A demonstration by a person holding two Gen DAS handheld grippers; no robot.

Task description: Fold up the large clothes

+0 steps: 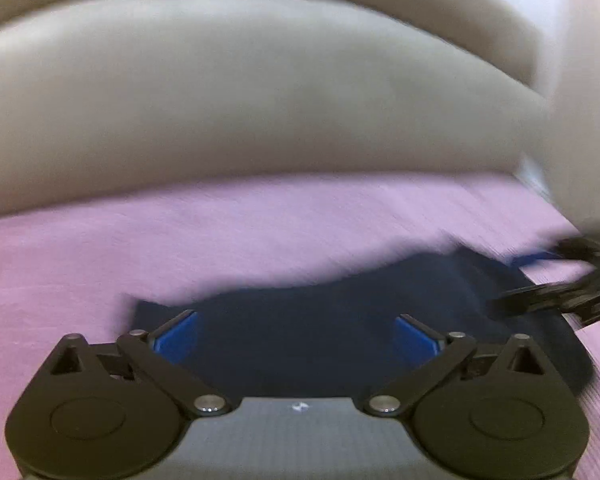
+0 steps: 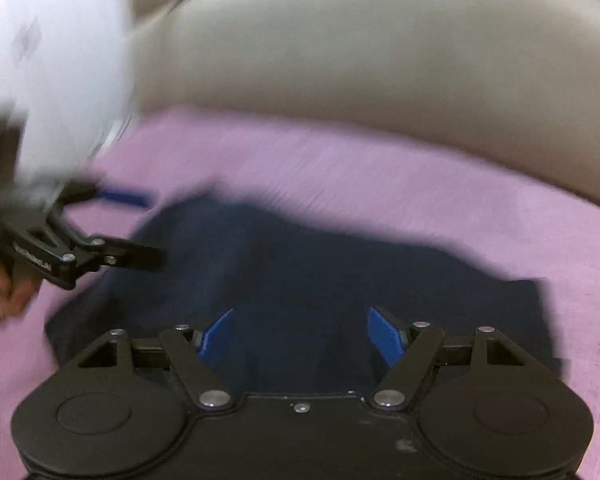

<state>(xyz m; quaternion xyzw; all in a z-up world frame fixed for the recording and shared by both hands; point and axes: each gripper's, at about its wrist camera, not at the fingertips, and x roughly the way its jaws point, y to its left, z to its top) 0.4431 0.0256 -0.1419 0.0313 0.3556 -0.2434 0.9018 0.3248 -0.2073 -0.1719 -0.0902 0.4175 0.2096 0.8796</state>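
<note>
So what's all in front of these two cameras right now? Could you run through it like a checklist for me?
Surface: pink sheet, finely ribbed, spread under everything.
Job's things: one dark navy garment lying flat on the sheet, edges uneven; blur hides how far it is folded.
Clutter: nothing seen.
Grippers: left tongs open, over the garment, holding nothing; right tongs open, also over the garment, holding nothing. Each shows at the edge of the other's view.
Cables: nothing seen.
Surroundings: beige padded cushion behind the sheet; a white blurred shape above the left tongs, too smeared to identify.
</note>
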